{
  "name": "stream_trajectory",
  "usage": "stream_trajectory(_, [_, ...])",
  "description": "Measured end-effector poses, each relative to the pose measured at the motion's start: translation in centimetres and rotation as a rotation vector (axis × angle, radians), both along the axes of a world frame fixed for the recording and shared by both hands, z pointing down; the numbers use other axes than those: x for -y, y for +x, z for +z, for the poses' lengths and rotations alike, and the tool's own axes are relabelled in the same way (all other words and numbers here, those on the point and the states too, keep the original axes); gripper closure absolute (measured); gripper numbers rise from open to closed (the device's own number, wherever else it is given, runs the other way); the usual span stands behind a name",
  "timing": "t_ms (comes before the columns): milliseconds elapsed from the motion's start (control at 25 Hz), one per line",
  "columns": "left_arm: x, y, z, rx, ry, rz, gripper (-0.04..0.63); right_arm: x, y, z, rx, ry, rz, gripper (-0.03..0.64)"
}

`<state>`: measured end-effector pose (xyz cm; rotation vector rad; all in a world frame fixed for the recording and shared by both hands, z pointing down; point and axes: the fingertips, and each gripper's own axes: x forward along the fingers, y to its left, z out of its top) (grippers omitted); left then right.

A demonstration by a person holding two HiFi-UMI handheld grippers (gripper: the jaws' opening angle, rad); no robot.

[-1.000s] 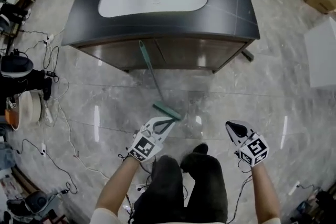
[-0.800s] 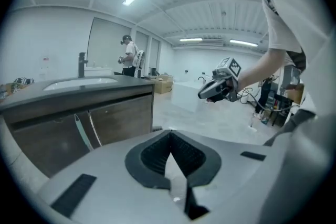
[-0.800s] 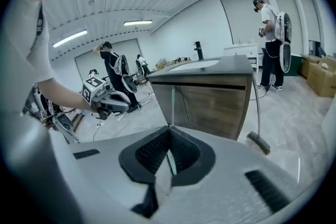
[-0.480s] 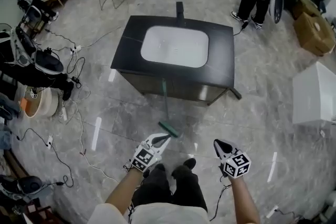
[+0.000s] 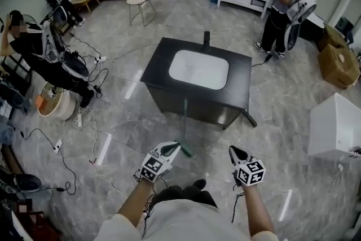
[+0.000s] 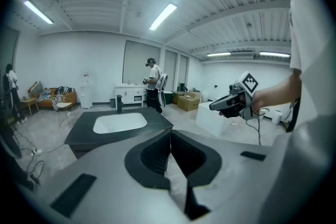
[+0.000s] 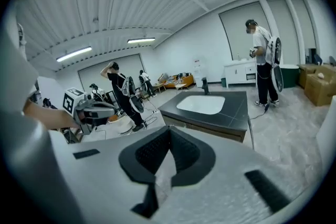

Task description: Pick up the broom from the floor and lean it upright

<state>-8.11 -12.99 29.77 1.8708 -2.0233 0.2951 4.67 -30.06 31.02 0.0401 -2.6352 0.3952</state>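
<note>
Height is what changes: across the last second the head view pulls up and back, and both grippers rise with it. Left gripper (image 5: 175,146), jaws pressed together on nothing, hangs beside the broom (image 5: 185,121), which stays propped with its head on the floor and its handle against the sink cabinet (image 5: 194,107). Right gripper (image 5: 232,150) is likewise closed and empty. Leaning the broom looks finished. No brand or legible writing shows, only square markers on the grippers.

Broom (image 5: 185,125): thin teal handle, small green head. It stands nearly upright, head on the floor just in front of the sink cabinet (image 5: 210,110). Handle top leans against the cabinet's front.
</note>
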Motion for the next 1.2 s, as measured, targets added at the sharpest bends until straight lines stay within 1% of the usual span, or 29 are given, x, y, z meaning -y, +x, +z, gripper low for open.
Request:
stream_trajectory(240, [-5.3, 1.6, -3.9, -0.028, 0.044, -0.059, 0.584, -3.5, -0.3, -5.1, 0.038, 0.105, -0.061, 0.615])
stream_trajectory(480, [-11.6, 2.8, -5.7, -0.087, 0.09, -0.136, 0.584, -8.2, -0.1, -6.4, 0.052, 0.121, -0.087, 0.615])
stream_trajectory(640, [-15.4, 3.5, -6.1, -0.092, 0.1, -0.172, 0.584, -11.5, 0.8, -6.9, 0.054, 0.129, -0.096, 0.615])
stream_trajectory(760, [-17.5, 4.5, -6.4, -0.09, 0.106, -0.181, 0.584, -13.8, 1.7, -7.4, 0.057, 0.136, -0.11, 0.615])
stream_trajectory(960, [-20.0, 6.2, -6.6, -0.083, 0.138, -0.185, 0.584, -17.1, 3.3, -7.7, 0.071, 0.166, -0.119, 0.615])
stream_trajectory(1200, [-21.6, 8.6, -7.0, -0.074, 0.136, -0.178, 0.584, -19.7, 5.0, -8.8, 0.085, 0.173, -0.138, 0.615])
